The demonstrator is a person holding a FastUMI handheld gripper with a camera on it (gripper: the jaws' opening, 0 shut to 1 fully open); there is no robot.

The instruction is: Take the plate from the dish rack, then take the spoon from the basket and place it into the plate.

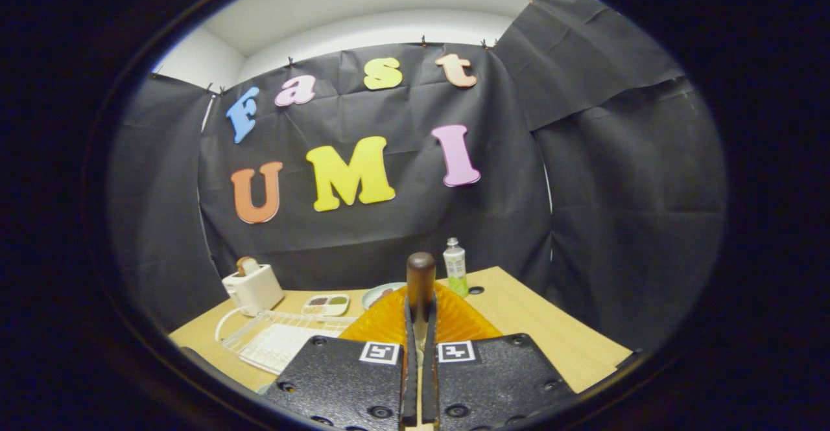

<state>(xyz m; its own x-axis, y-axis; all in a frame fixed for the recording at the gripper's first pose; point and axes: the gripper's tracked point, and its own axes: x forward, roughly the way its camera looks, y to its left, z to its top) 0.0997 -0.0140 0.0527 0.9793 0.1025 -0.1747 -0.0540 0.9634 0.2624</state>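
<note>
Claw (420, 327) pinches spoon (421, 282) handle upright over orange plate (454, 321); labelled bottle (455, 266) beyond, label unreadable; toaster (254, 288) holds bread.

No words or numbers can be read on anything on the table. Each finger of the gripper (420, 317), closed on the spoon (421, 274), bears a square black-and-white coded marker (379, 352). The bottle (455, 266) beyond them carries a label, seemingly printed but too small to read.

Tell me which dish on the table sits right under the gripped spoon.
The orange plate, directly behind the gripper shut on the spoon; the pale plate and small tray lie beyond.
</note>
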